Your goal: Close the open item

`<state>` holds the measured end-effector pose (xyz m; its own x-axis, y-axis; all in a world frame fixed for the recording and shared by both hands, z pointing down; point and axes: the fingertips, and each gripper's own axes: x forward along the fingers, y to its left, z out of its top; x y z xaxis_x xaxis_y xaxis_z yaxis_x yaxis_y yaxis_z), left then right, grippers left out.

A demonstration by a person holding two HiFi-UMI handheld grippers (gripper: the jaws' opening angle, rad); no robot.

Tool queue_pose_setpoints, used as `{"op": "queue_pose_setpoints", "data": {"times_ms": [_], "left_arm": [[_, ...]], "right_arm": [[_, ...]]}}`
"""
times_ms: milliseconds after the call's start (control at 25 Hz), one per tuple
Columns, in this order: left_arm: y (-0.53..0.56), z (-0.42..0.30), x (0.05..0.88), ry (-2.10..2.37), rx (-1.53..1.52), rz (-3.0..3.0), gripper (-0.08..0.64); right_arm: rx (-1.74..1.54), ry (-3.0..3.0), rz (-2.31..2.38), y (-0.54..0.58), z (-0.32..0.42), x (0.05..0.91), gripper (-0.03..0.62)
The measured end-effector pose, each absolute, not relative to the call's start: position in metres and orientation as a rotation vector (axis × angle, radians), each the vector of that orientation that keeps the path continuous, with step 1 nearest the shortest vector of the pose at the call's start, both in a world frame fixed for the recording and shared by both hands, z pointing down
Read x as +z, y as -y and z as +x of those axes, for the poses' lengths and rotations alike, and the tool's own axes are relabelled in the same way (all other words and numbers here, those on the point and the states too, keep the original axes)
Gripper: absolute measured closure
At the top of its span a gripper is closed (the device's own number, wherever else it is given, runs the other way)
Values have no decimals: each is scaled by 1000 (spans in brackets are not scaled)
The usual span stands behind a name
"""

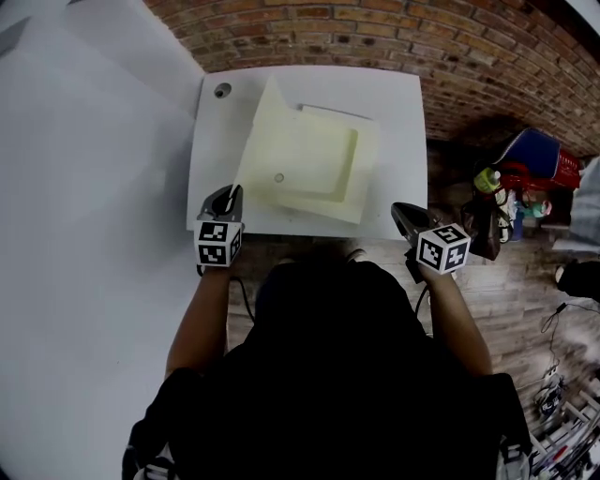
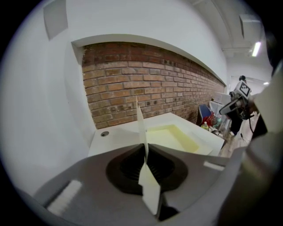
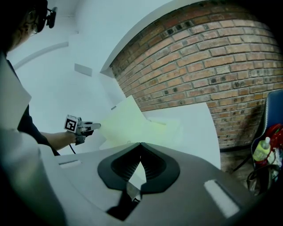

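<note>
Head view: outstretched left gripper on lid

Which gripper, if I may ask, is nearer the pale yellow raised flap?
Left: the left gripper clamps the pale yellow flap; the right gripper sits apart, to its right.

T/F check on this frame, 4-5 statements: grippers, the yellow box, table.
1. The left hand-held gripper is clamped on the lid. True.
2. The right hand-held gripper grips the box. False: its jaws are together with nothing between them.
3. The lid lies flat, fully closed. False: it is raised at a tilt over the box.
4. The box sits on a white table by a brick wall. True.
</note>
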<state>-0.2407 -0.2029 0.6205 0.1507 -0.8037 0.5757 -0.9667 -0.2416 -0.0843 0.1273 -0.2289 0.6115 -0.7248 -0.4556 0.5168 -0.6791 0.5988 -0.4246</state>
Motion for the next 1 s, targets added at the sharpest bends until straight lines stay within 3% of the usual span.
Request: {"op": "queue_pose_setpoints", "data": {"times_ms": [1000], "left_arm": [[229,-124,623,1370,882,2365,543]], "right_arm": [[948,2415,996,212,146,630,589]]}}
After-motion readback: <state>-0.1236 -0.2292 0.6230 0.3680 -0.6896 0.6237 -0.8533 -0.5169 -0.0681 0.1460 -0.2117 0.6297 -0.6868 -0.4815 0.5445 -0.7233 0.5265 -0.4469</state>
